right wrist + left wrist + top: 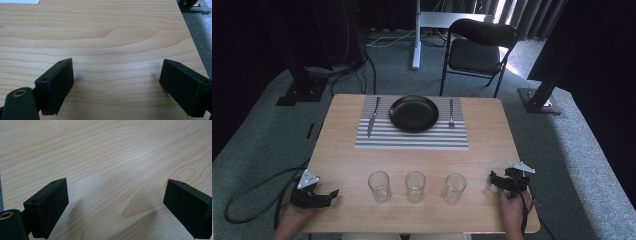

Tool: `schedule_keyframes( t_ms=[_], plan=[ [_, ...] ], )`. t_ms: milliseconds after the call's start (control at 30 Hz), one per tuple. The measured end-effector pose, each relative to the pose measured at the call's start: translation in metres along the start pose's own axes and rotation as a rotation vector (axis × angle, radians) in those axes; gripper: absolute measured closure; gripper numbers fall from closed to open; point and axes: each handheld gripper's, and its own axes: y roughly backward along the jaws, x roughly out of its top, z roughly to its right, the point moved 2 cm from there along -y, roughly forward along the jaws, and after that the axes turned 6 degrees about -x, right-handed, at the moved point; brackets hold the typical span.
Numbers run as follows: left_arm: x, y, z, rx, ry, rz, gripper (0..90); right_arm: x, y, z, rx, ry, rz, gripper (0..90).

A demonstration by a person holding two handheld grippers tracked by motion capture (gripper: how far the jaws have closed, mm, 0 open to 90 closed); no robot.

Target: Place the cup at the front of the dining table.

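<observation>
Three empty glasses [379, 186] [415, 186] [455, 188] stand untouched in a row at the near edge of a wooden table [342, 150], with the left gripper [330, 194] and right gripper [493, 180] resting wide apart and empty at either end, so nothing appears begun.

Person's forearms cut off by bottom edge of the high view; hands partly under the left gripper [333, 192] and right gripper [491, 180]. Glasses [415, 186] too small to tell contents. Striped placemat [412, 139] partly hidden under black plate [414, 113]. Placemat corner clipped at top edge in right gripper view.
</observation>
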Motion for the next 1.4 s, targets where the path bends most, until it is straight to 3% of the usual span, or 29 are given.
schedule_keyframes(
  t_ms=[267, 333, 400, 533, 733, 967, 1000, 1400],
  plan=[
    [0.008, 0.007, 0.011, -0.064, -0.033, 0.022, 6.9, 0.000, 0.000, 0.000, 0.000, 0.000, 0.000, 11.6],
    [0.012, 0.010, 0.016, -0.088, -0.053, 0.033, 11.8, 0.000, 0.000, 0.000, 0.000, 0.000, 0.000, 11.6],
    [0.014, 0.012, 0.019, -0.081, -0.060, 0.045, 11.8, 0.000, 0.000, 0.000, 0.000, 0.000, 0.000, 11.6],
    [0.020, 0.015, 0.025, -0.107, -0.072, 0.056, 11.8, 0.000, 0.000, 0.000, 0.000, 0.000, 0.000, 11.6],
    [0.030, 0.021, 0.037, -0.108, -0.116, 0.065, 11.7, 0.000, 0.000, 0.000, 0.000, -0.001, 0.000, 11.6],
    [0.045, 0.029, 0.050, -0.145, -0.162, 0.076, 11.7, 0.000, 0.000, 0.000, 0.000, -0.001, 0.000, 11.6],
    [0.047, 0.030, 0.052, -0.133, -0.172, 0.084, 11.7, 0.000, 0.000, 0.000, 0.000, -0.001, 0.000, 11.6],
    [0.070, 0.042, 0.072, -0.211, -0.222, 0.116, 11.7, 0.000, 0.000, 0.000, 0.000, 0.000, -0.001, 11.6]
  ],
)
